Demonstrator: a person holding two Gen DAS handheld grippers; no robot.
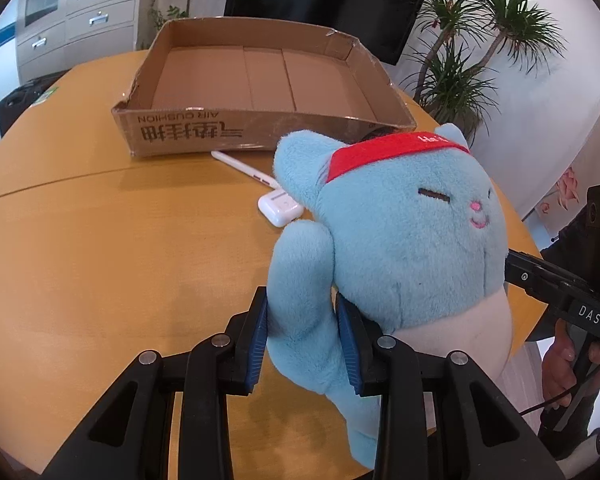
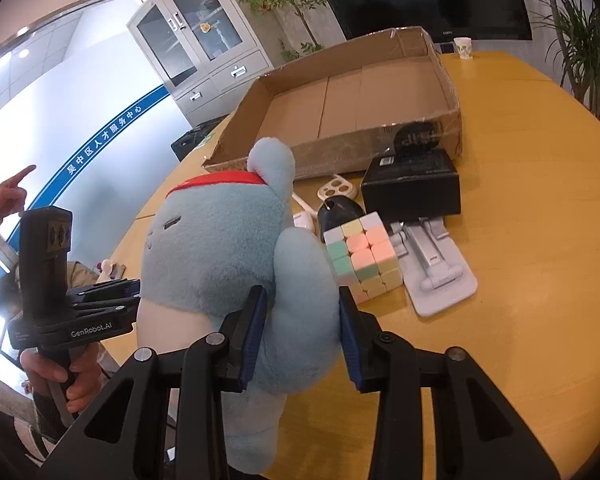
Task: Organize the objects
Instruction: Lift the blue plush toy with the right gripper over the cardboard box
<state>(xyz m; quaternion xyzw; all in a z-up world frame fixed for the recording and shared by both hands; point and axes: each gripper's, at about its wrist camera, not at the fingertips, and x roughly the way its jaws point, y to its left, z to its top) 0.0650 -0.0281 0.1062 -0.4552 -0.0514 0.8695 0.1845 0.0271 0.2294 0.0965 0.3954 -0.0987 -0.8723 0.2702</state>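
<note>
A blue plush toy (image 1: 400, 232) with a red headband hangs above a yellow table (image 1: 100, 240), near an empty cardboard box (image 1: 252, 80); the left gripper (image 1: 303, 340) is clamped on one plush arm; the right gripper (image 2: 303, 340) is clamped on the other; a pastel puzzle cube (image 2: 364, 256) sits nearby.

We look from two fisheye cameras, one on each handheld gripper, both tilted down over the yellow table (image 1: 100, 248). Our left view sits close behind the blue plush toy (image 1: 400, 232), filling the lower right, with the cardboard tray (image 1: 188, 132) at upper centre. Our right view faces the same toy (image 2: 220, 248) at lower centre and the same tray (image 2: 340, 156) above it. Each view catches the other gripper at its edge.
</note>
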